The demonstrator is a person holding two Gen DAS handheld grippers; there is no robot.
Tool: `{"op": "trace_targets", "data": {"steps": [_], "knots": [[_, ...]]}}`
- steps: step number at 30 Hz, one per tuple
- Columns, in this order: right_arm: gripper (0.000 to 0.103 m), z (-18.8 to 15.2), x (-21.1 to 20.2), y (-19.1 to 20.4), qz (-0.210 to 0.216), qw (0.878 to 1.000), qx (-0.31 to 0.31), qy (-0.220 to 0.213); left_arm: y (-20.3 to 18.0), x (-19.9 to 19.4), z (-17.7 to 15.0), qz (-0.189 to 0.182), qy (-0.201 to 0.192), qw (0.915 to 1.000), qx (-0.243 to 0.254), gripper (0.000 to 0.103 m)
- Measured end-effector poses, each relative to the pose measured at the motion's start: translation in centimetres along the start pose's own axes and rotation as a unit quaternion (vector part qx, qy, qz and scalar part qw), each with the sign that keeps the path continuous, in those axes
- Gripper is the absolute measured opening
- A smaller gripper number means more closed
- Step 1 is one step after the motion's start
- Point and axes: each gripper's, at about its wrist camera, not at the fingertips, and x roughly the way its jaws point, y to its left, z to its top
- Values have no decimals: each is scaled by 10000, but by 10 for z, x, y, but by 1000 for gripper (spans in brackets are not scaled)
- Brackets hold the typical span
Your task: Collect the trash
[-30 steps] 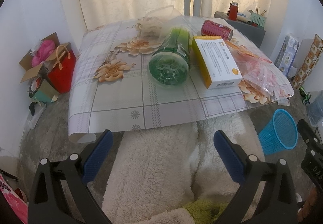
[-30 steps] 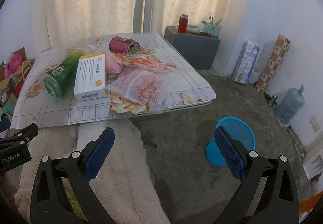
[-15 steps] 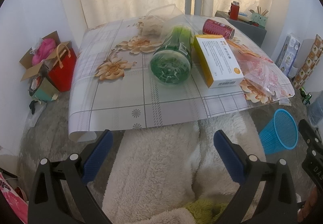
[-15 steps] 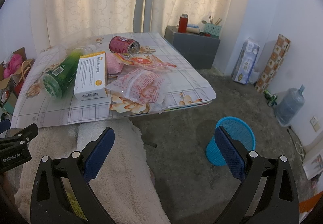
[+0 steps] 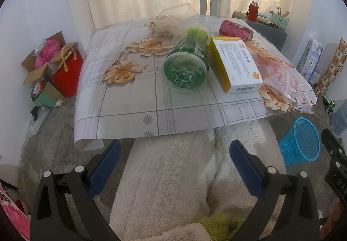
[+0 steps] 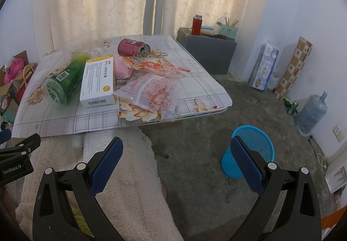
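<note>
Trash lies on a low table with a flowered cloth: a green plastic bottle on its side, a white and yellow box, a red can, a clear plastic container and red printed plastic bags. In the right wrist view the same bottle, box, can and bags show. A blue mesh bin stands on the floor right of the table; it also shows in the left wrist view. My left gripper and right gripper are open and empty, short of the table's front edge.
A red bag and cardboard boxes sit left of the table. A grey cabinet, tissue pack, wrapped roll and water jug line the right wall. A white fleece lies below the grippers.
The left gripper has moved slightly nearer the table; the trash looks a little larger. The right view is unchanged. Both grippers stay open.
</note>
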Motion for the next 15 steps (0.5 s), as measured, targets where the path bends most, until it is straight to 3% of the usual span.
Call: {"op": "trace_targets", "data": {"steps": [15], "knots": [[95,-2,0,1,23,10000,18,14,2,1,0,15,56,10000,-33,98]]}}
